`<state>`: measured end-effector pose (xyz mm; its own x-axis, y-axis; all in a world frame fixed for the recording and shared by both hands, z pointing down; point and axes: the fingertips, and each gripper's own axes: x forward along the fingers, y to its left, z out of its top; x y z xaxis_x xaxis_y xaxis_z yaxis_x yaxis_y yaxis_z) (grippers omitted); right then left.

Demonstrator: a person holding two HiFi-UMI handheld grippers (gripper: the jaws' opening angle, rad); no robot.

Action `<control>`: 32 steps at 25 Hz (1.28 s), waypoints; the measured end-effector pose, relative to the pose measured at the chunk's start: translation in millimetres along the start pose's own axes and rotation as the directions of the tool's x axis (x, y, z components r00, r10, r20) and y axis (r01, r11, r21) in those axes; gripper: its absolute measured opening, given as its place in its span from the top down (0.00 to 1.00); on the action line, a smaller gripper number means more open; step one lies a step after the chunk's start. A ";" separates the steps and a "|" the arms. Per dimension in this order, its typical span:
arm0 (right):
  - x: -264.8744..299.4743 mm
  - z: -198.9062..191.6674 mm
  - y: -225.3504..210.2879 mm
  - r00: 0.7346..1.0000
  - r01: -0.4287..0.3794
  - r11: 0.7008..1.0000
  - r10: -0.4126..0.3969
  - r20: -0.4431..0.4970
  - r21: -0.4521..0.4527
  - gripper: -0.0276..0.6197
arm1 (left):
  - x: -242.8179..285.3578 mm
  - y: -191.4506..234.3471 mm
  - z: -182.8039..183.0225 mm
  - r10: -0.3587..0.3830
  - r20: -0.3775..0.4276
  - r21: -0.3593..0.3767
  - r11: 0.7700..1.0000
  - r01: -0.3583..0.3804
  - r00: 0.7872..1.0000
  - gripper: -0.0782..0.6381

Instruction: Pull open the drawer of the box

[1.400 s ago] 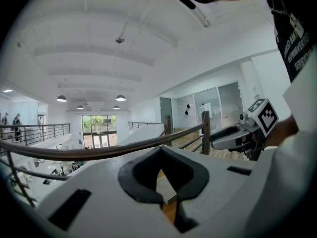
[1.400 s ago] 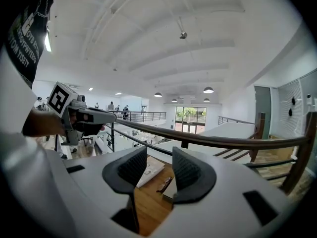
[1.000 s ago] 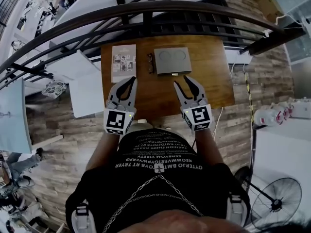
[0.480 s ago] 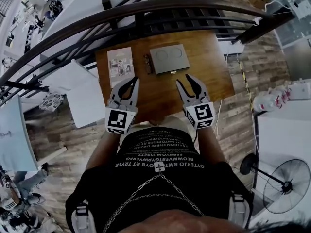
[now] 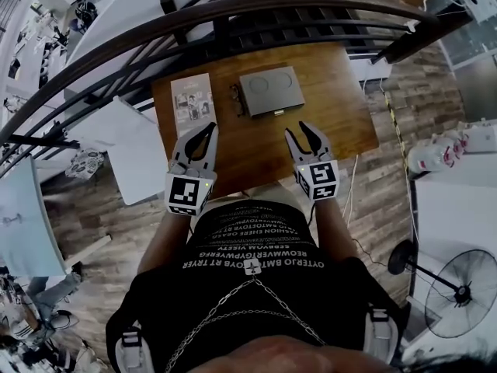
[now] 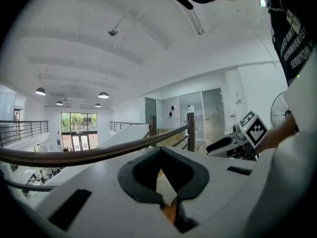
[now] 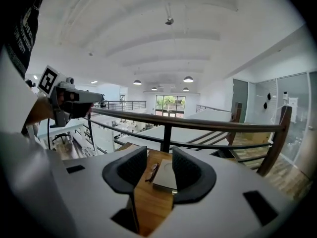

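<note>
Small wooden surface (image 5: 342,134) beside a dark curved railing (image 5: 233,23), seen from above by the head view. Flat grey box (image 5: 270,92) lies at the far middle of the surface, two round hollows in its lid; a small tab shows on its near edge, and the drawer looks shut, nothing sticking out. Eyeglasses (image 5: 236,101) lie just beside the box on its left, folded. Further left a booklet (image 5: 192,103) lies flat, apart from the glasses. Left claw (image 5: 200,138) is held over the near left part of the surface, below the booklet; its own view shows the jaws apart with only a bit of white booklet and wood seen through the gap, nothing held. Right claw (image 5: 303,137) is held over the near right part, short of the box and not touching it; jaws stand wide and empty, and its own view frames the box and the eyeglasses through the gap, both lying well beyond the tips. The two claws are level with each other, well apart, both pointing away from the person. A standing fan (image 5: 458,301) sits on the plank floor at lower right
</note>
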<state>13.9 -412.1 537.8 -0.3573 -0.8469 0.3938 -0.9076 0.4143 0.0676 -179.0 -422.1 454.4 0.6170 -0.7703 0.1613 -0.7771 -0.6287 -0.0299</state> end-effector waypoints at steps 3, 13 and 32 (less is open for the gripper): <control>13.7 -20.6 -8.6 0.999 0.004 1.000 -0.004 -0.039 0.009 0.72 | 4.3 1.6 -2.4 0.008 -0.010 -0.001 1.000 -0.008 1.000 0.88; 52.6 -66.7 -24.2 0.989 -0.016 1.000 0.015 -0.150 -0.007 0.72 | 28.7 6.0 -0.4 0.018 -0.025 0.001 1.000 -0.018 1.000 0.88; 130.8 -168.8 -46.1 0.922 -0.092 0.988 0.130 -0.364 0.120 0.70 | 71.8 22.8 -7.1 0.085 -0.083 0.003 0.996 -0.085 0.993 0.88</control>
<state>46.2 -485.7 741.0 -0.3674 -0.6060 0.7055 -0.8908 0.4473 -0.0796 -153.3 -490.9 472.3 0.5365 -0.8091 0.2398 -0.8261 -0.5615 -0.0464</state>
